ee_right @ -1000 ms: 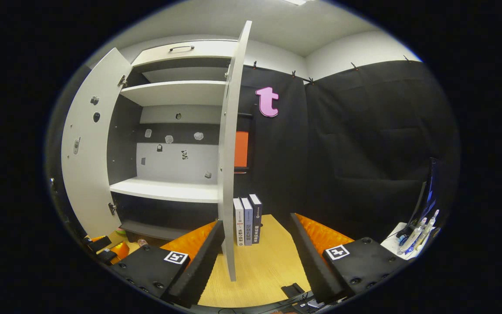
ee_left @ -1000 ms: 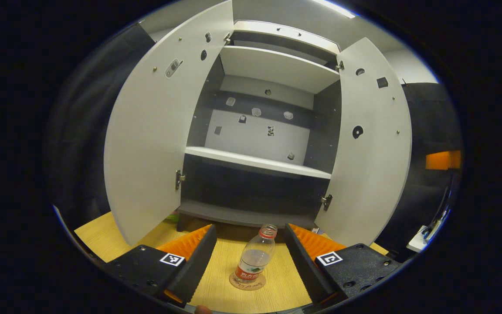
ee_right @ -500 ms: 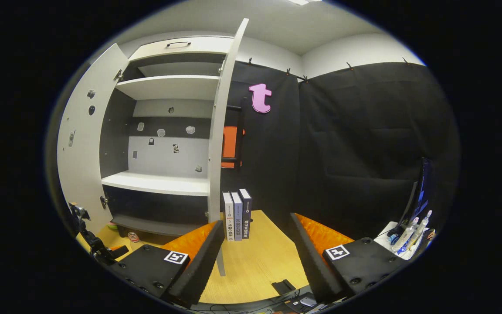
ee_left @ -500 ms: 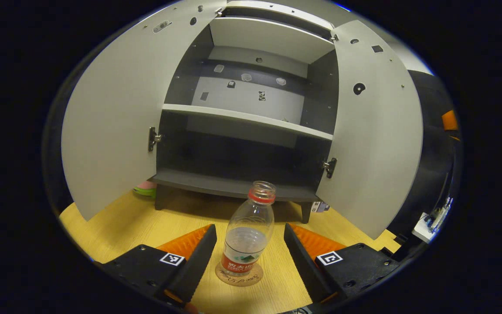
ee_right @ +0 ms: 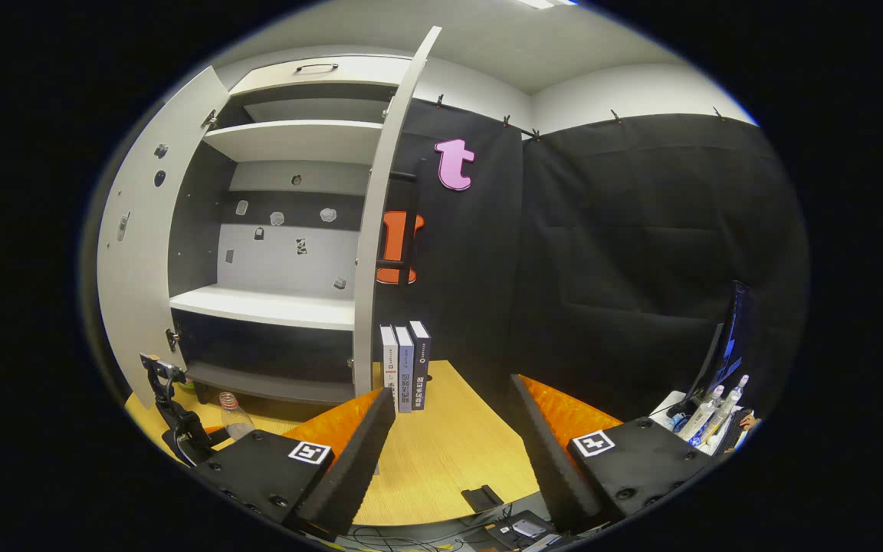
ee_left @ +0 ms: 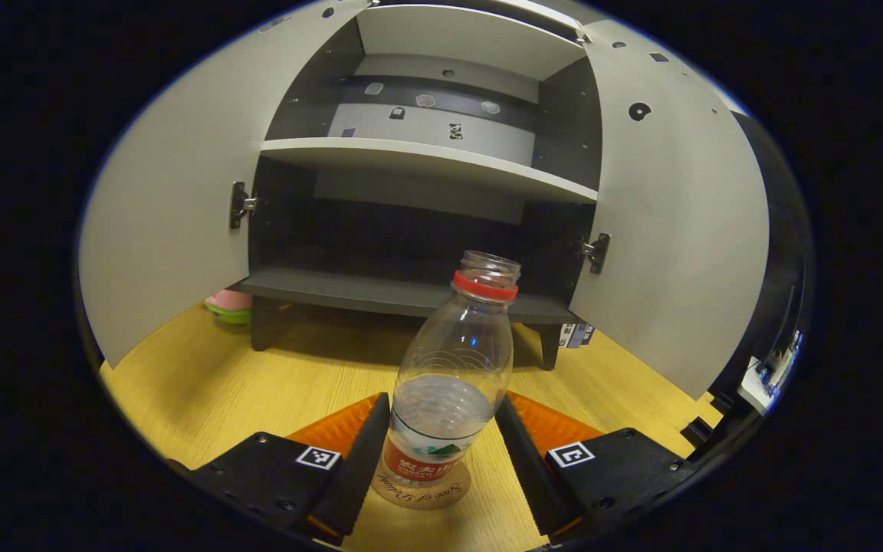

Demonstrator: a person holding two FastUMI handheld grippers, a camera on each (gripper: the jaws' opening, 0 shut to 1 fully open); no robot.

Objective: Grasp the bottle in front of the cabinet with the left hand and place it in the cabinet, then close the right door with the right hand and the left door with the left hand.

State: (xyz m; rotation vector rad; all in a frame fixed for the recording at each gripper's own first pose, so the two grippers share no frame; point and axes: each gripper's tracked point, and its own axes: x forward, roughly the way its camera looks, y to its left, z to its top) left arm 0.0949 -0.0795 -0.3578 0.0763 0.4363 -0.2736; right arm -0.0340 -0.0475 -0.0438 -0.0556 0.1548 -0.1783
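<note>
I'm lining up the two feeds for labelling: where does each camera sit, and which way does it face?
Left gripper view: rides the left gripper, low over the table, facing the open cabinet; its jaws flank the bottle.
Right gripper view: rides the right gripper, off to the cabinet's right, facing the right door edge-on and the books.
Shared: cabinet, bottle, wooden table.

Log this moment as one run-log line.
phase: pre-grasp | left gripper: open, straddling bottle | bottle: upright on coaster | right gripper: open, idle | cabinet doors: both open
</note>
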